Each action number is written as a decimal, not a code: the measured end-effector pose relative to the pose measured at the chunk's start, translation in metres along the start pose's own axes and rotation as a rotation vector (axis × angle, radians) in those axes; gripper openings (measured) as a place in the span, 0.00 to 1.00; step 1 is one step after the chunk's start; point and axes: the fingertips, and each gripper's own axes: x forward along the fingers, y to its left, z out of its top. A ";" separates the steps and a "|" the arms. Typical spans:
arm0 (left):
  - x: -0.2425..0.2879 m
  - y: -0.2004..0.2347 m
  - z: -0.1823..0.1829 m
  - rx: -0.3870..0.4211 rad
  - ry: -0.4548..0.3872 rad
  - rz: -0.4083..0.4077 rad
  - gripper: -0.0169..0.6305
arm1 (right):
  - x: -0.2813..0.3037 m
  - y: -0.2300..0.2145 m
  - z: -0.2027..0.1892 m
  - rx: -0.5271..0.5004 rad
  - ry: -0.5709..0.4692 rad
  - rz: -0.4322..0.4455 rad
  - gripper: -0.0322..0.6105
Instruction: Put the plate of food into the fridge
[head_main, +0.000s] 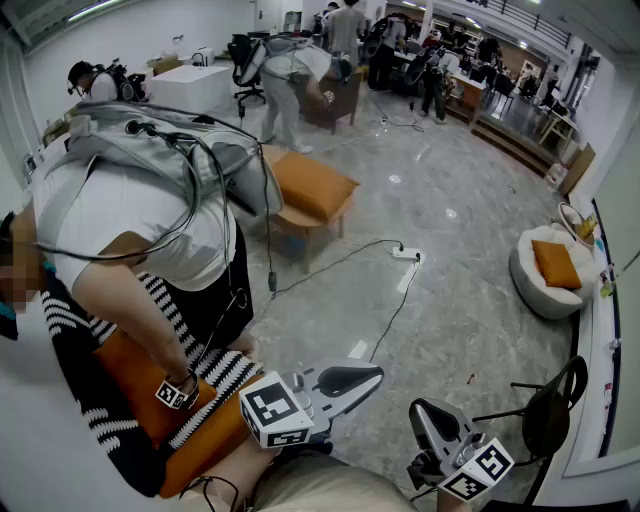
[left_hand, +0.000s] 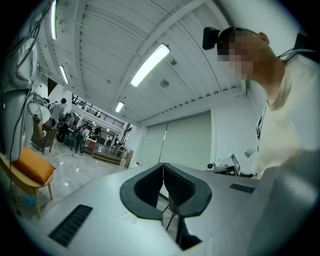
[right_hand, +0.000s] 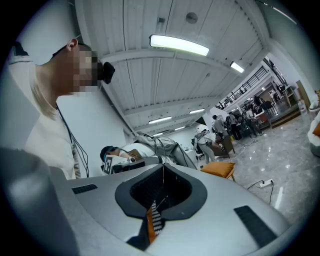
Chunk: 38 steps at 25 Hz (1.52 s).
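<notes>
No plate of food and no fridge shows in any view. In the head view my left gripper (head_main: 378, 373) is held low over the grey floor, its jaws together, its marker cube (head_main: 274, 410) behind it. To its right my right gripper (head_main: 416, 406) is also shut with nothing in it. The left gripper view has the dark pads (left_hand: 176, 186) meeting in one line, with ceiling and a far wall beyond. In the right gripper view the pads (right_hand: 150, 187) are closed too, empty, facing a bent-over person.
A person in a white shirt (head_main: 130, 215) bends over an orange cushion with striped cloth (head_main: 205, 390) at left. An orange stool (head_main: 312, 188), a power strip (head_main: 405, 254) with its cable, a white beanbag (head_main: 540, 275) and a black chair (head_main: 548, 408) stand around. Several people are at the back.
</notes>
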 end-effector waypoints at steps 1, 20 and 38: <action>-0.001 0.002 -0.003 -0.004 0.003 -0.003 0.04 | 0.001 -0.003 -0.003 -0.001 -0.001 -0.005 0.08; 0.039 0.009 -0.003 0.093 0.047 0.021 0.04 | -0.005 -0.037 0.003 -0.100 0.038 -0.099 0.09; 0.116 -0.055 -0.024 0.141 0.089 -0.023 0.04 | -0.089 -0.060 0.033 -0.255 0.028 -0.183 0.09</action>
